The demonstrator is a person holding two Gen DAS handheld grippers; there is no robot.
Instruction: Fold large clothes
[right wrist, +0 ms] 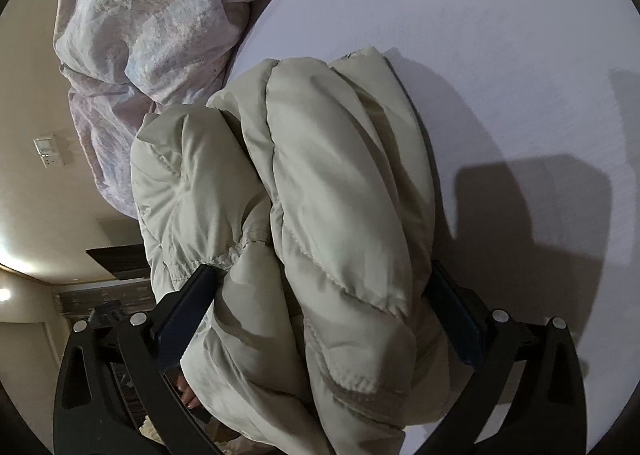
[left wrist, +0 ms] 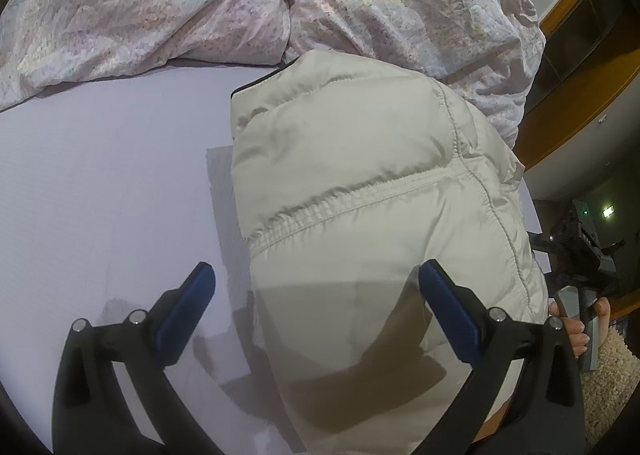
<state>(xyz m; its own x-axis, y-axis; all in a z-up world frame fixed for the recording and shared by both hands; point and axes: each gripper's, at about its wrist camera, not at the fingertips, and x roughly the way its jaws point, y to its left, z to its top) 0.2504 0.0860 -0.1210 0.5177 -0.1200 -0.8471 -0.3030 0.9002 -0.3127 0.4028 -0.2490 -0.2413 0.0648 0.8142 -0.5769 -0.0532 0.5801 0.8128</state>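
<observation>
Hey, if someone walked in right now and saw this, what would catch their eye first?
First the puffy cream jacket, folded into a thick bundle on the pale lilac bed sheet near the edge. The right gripper straddles that bundle with its jaws wide, while the left gripper hangs open just above it. Behind lies a crumpled pastel duvet, heaped against the jacket's far end.

One puffy cream jacket point(left wrist: 360, 191) lies folded on one pale lilac bed sheet point(left wrist: 100, 183), and one crumpled floral duvet point(left wrist: 160, 3) sits at its far end. Two grippers show, the left gripper point(left wrist: 316, 287) and the right gripper point(right wrist: 320, 283), each with two blue-padded fingers. One hand point(left wrist: 576, 331) shows beside the jacket, and one wall switch plate point(right wrist: 48, 153) shows on the wall.
</observation>
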